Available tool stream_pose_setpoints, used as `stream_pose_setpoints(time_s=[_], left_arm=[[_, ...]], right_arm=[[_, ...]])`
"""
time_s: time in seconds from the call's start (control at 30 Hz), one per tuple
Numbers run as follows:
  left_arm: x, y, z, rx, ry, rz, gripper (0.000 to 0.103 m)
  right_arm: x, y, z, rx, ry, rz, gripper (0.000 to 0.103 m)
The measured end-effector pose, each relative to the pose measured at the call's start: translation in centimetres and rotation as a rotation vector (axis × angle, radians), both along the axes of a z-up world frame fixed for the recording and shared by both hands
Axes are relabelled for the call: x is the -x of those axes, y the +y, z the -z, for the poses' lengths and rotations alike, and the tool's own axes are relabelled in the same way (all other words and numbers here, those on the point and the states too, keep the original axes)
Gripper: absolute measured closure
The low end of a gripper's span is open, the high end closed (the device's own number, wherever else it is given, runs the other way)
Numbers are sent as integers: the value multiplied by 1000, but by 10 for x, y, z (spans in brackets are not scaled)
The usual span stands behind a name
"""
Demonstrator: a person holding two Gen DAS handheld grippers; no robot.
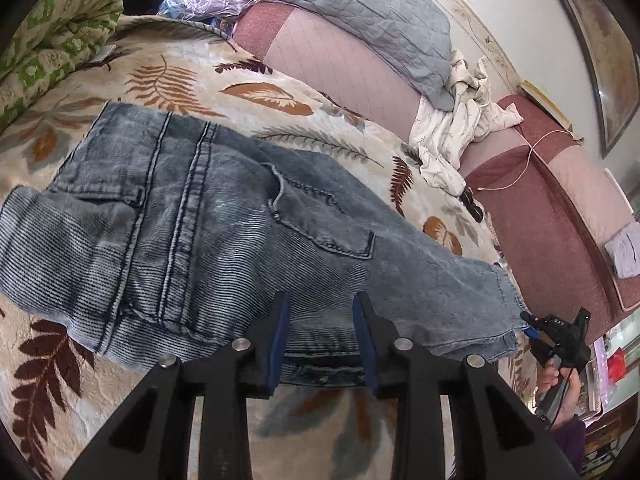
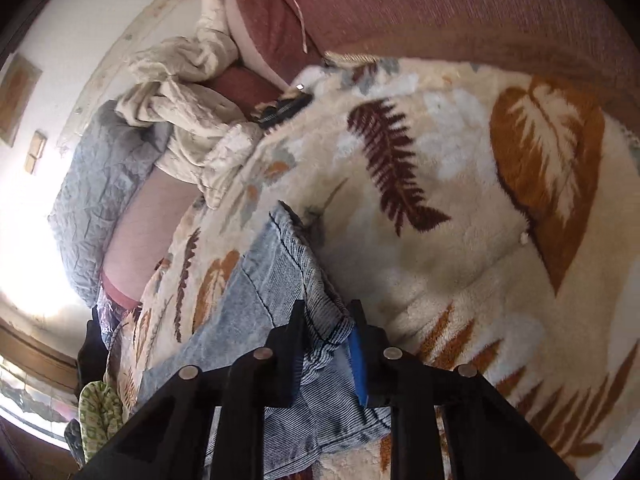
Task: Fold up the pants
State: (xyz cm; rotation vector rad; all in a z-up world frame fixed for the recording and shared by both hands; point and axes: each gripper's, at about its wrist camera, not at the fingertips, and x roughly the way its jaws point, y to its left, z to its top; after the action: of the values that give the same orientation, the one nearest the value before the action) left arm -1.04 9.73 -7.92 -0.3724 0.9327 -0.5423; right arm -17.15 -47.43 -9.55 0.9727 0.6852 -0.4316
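— Where are the jeans?

— Spread flat on the leaf-print blanket, back pockets up. From my left gripper they fill the middle of the view: the waist end runs out toward 9 o'clock, and the leg runs toward 4 o'clock, down to the hem.

— And your left fingers?

— Apart. The blue pads stand on either side of a strip of denim at the near edge of the jeans, but they don't press on it; there is a clear gap at each pad. I can't tell whether the tips touch the cloth beneath.

— The right?

— My right gripper is clamped on the jeans' hem. In the right wrist view the denim bunches up between the two fingers at about 6 o'clock, and the folded cloth rises from there toward 11 o'clock across the blanket. From the left view the same gripper shows small at 4 o'clock, nipping the leg's end, with my hand around its handle.

— What else is around?

— A grey-blue quilted pillow at 12 o'clock in the left view, lying on pink and maroon cushions. A crumpled white cloth sits just beside it at 2 o'clock. A rolled green-patterned quilt is at 10 o'clock.
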Motion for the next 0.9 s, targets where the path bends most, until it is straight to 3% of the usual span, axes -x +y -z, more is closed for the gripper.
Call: stream_pose_setpoints(time_s=[0.2, 0.33, 0.4, 0.5, 0.57, 0.63, 0.7, 0.77, 0.9], left_arm=[[-9, 20, 6, 66, 14, -12, 70], [-11, 22, 10, 55, 41, -8, 71], [-9, 20, 9, 20, 27, 2, 71], [-7, 16, 7, -28, 3, 17, 71], [-6, 17, 5, -21, -1, 15, 71], [-5, 20, 2, 14, -16, 13, 71], [-2, 18, -3, 43, -49, 30, 71], [4, 11, -11, 69, -101, 70, 70], [16, -10, -17, 46, -182, 133, 46]], right_arm=[[24, 15, -15, 41, -32, 20, 83], [31, 21, -15, 46, 26, 4, 83], [27, 24, -13, 84, 130, -5, 81], [29, 26, -8, 71, 235, 13, 73], [31, 31, -19, 147, 283, 24, 57], [31, 38, -36, 251, 321, 40, 54], [30, 54, -59, 329, 219, 13, 53], [21, 63, -63, 335, 184, -38, 48], [-20, 114, -58, 324, 115, -261, 48]])
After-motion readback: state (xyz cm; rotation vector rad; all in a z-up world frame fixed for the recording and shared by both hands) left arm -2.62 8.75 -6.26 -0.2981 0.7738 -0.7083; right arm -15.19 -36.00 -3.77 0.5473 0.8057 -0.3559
